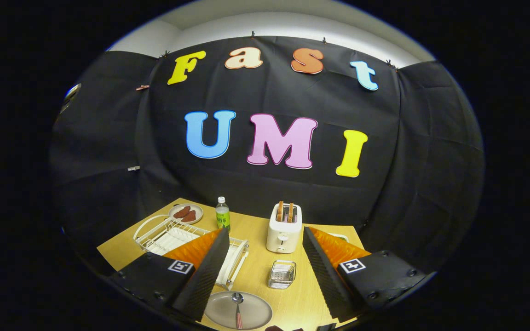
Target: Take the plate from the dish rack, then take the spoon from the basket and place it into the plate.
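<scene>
While the tongs [265, 248] hang spread, spoon [237, 310] lying in plate [256, 317], basket [282, 274] beyond

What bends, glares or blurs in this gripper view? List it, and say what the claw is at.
Gripper view: fisheye bends the table edges and dish rack; lighting is soft overhead, with a bright patch on the wood near the wire basket; the toaster and bottle are sharp; the claw stands open, fingers apart, holding nothing, above the plate with the spoon lying in it.
</scene>
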The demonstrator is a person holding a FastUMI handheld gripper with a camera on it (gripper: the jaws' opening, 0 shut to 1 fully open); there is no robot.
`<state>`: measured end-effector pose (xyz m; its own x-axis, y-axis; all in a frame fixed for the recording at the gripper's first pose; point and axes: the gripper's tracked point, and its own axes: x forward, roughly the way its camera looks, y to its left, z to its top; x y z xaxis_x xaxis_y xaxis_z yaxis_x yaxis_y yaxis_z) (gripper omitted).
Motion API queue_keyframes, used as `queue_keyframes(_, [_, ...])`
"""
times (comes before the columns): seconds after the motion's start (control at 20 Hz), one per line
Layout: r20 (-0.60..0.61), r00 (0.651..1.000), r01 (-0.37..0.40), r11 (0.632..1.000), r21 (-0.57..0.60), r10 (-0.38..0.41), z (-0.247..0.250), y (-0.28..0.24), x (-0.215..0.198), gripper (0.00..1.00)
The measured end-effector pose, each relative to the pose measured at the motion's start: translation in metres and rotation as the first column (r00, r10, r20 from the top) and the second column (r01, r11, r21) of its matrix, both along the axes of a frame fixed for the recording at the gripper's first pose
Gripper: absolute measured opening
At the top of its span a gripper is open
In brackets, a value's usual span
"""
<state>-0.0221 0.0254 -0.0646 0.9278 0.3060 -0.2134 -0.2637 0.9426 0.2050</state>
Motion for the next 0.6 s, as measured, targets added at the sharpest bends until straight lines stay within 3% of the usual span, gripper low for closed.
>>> queue_keyframes(0.6, [-0.01, 1.0, 0.011, 1.0, 0.003, -0.011, -0.0014, -0.0078, -0.0056, 0.99])
